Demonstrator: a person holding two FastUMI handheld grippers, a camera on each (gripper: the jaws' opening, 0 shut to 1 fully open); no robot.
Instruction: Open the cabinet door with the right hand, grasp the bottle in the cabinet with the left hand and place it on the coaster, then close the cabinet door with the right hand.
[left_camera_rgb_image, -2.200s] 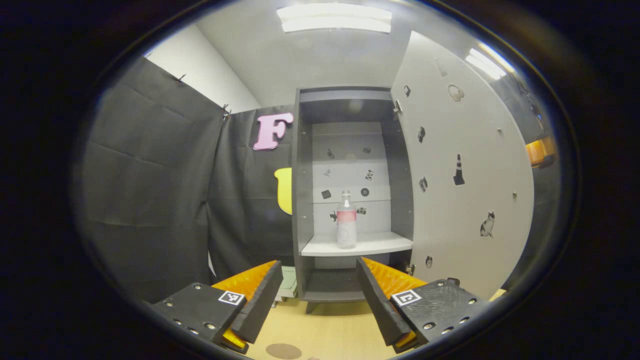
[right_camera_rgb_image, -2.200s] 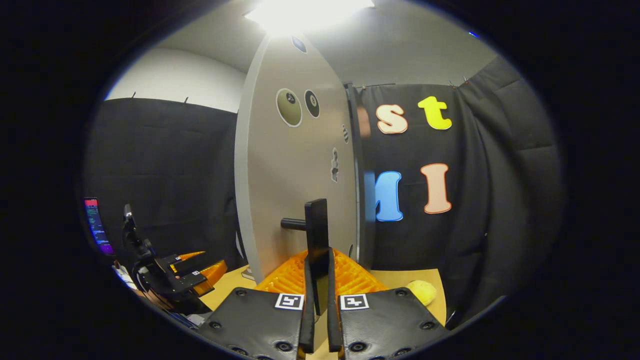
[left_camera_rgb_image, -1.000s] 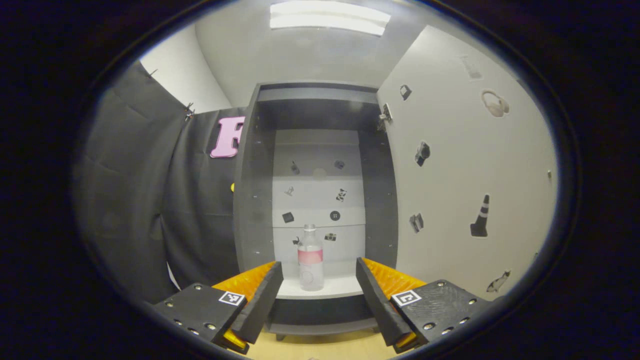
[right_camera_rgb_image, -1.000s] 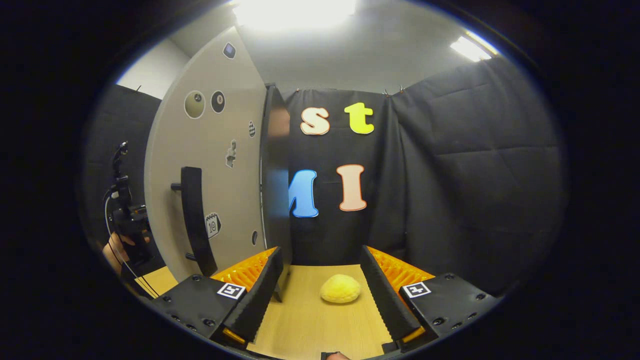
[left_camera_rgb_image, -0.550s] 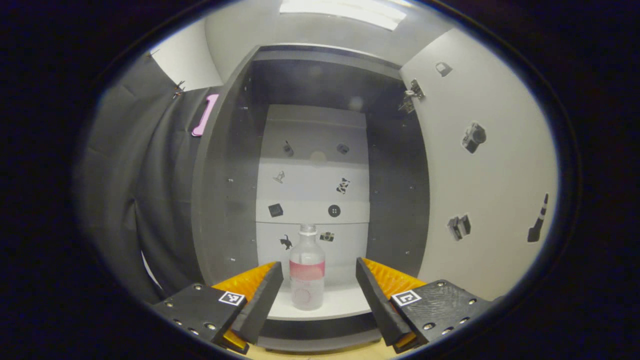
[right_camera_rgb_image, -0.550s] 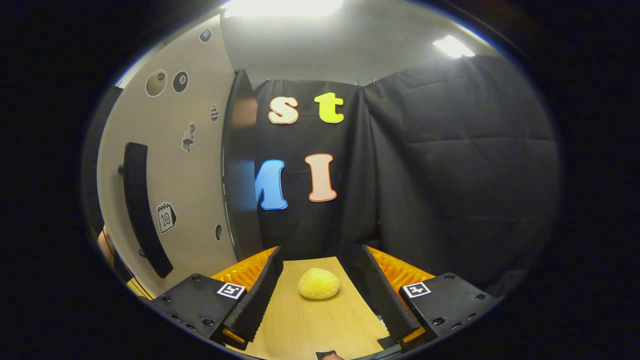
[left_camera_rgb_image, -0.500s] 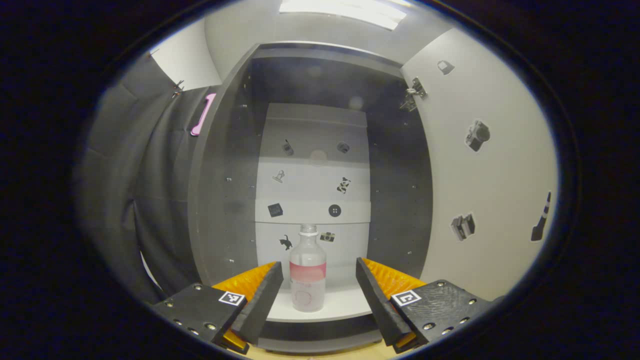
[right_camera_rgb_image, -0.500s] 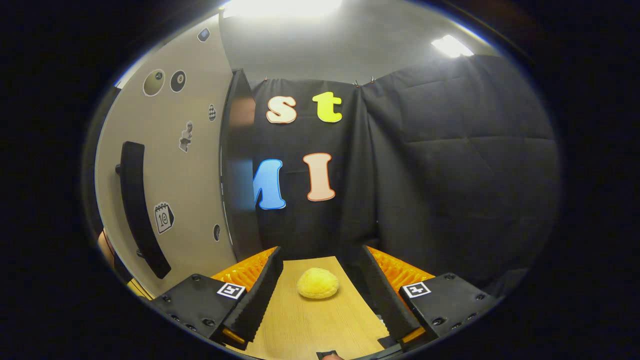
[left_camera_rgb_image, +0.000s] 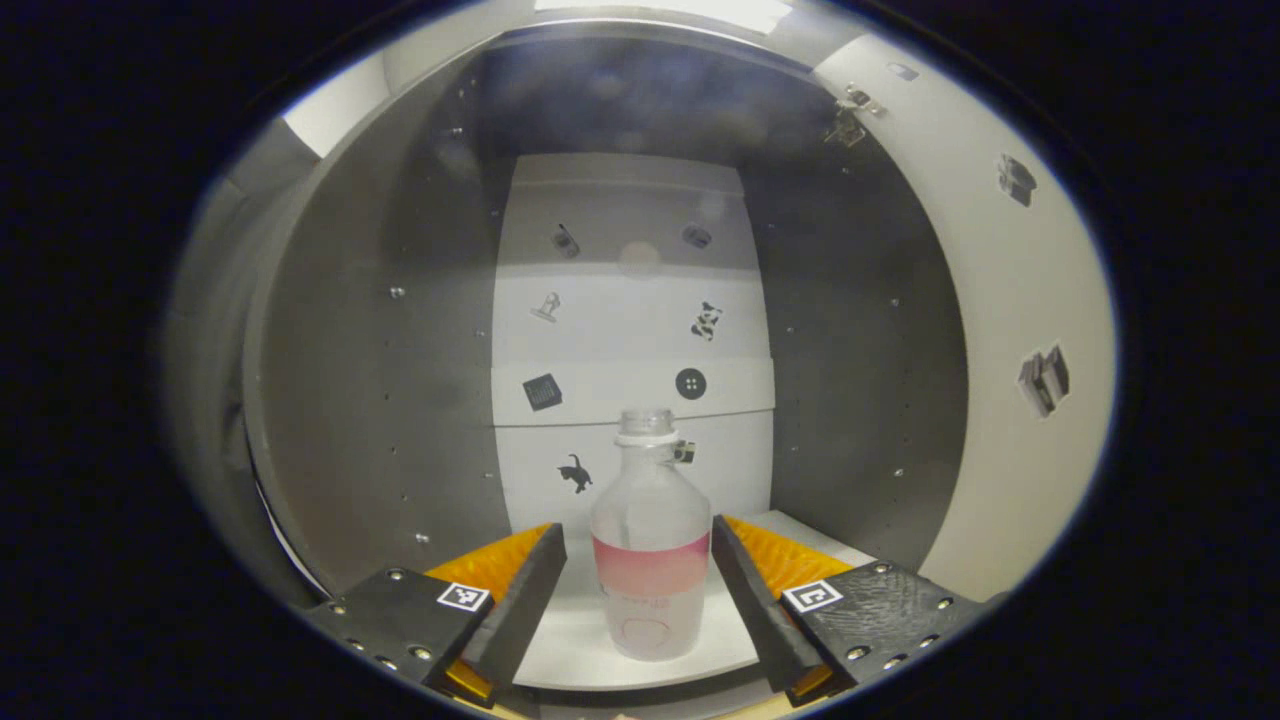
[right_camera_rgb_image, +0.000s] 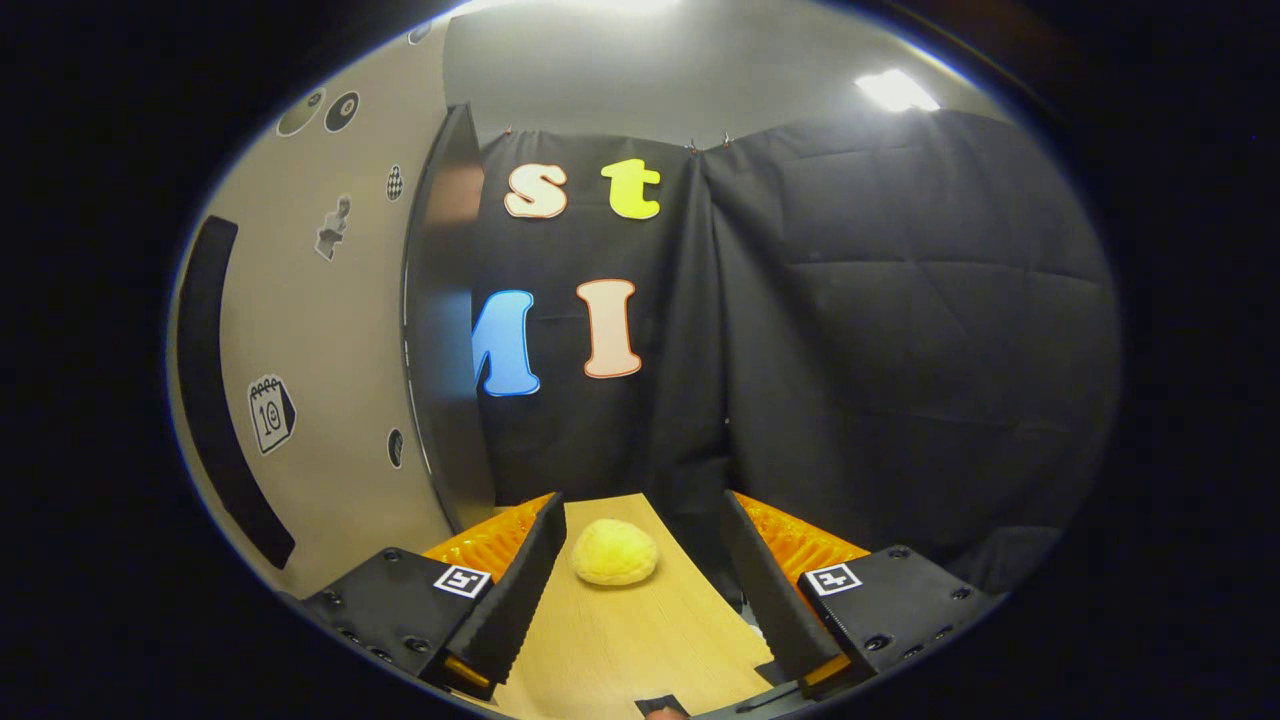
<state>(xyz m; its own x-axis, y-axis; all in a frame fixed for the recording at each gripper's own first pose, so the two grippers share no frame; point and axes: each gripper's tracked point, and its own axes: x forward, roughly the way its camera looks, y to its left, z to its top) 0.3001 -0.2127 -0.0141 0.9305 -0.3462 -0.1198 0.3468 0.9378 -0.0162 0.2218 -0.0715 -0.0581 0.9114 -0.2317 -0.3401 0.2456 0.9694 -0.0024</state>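
In the left gripper view a clear bottle (left_camera_rgb_image: 651, 560) with a pink label band stands upright on the white shelf (left_camera_rgb_image: 560, 645) inside the grey cabinet (left_camera_rgb_image: 380, 350). My left gripper (left_camera_rgb_image: 640, 585) is open, its fingers on either side of the bottle with a small gap on each side. The cabinet door (left_camera_rgb_image: 1010, 330) stands swung open at the right. In the right gripper view my right gripper (right_camera_rgb_image: 640, 580) is open and holds nothing; the door (right_camera_rgb_image: 320, 350) with its dark handle (right_camera_rgb_image: 215, 400) lies to its left.
A yellow round soft object (right_camera_rgb_image: 613, 552) lies on the wooden table (right_camera_rgb_image: 640, 650) ahead of the right gripper. Small stickers dot the cabinet's back panel (left_camera_rgb_image: 630, 330) and the door. The cabinet's side walls stand close on both sides of the left gripper.
The left gripper has moved forward into the cabinet until the bottle stands between its fingers. The right gripper let go of the door handle, opened and drifted away to the right.
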